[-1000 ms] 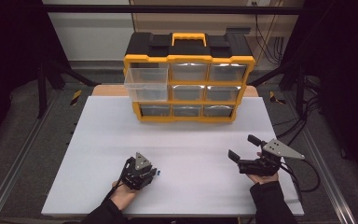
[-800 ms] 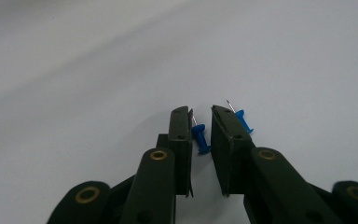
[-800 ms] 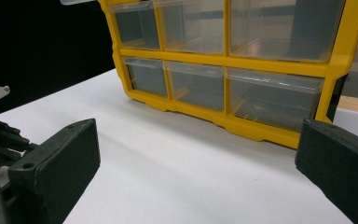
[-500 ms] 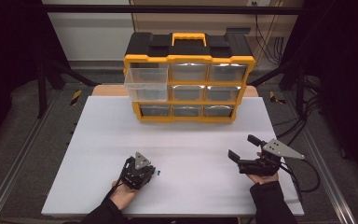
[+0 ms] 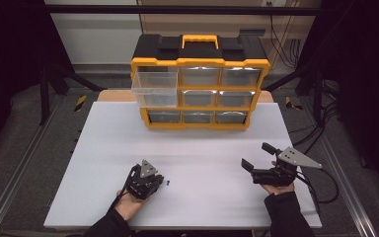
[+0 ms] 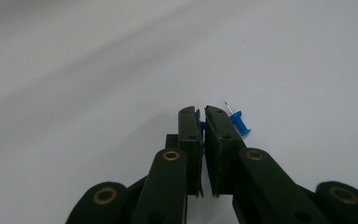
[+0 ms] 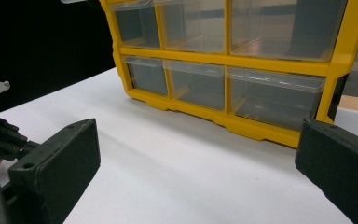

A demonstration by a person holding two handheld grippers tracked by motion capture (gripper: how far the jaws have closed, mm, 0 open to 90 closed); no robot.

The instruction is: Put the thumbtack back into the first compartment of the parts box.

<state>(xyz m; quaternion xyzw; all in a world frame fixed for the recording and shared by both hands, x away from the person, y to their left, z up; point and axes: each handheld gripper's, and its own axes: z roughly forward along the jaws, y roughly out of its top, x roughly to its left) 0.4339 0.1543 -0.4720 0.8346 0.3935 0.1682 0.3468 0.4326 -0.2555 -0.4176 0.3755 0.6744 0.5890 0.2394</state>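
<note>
Pushpin [image 5: 169, 182], blue, lies on the white table [image 5: 202, 143] in the lower left of the high view, just to the right of the left gripper [image 5: 158, 181], which is far nearer to it than the right gripper [image 5: 256, 156] at lower right. The right gripper's jaws stand wide apart and empty. A yellow and black drawer cabinet [image 5: 200, 61] stands at the far edge, its upper left drawer [image 5: 154, 89] pulled out.

Left gripper view: the left gripper [image 6: 201, 112] has just been closing and its jaws now leave only a slit. The pushpin [image 6: 239, 123] lies against the outer side of the right-hand jaw, needle pointing to the upper left. A blue sliver shows in the slit; whether it is pinched cannot be told.

Right gripper view: the right gripper [image 7: 200, 154] is spread, nothing between its jaws, facing the cabinet [image 7: 242, 123] across bare table [image 7: 182, 177].
</note>
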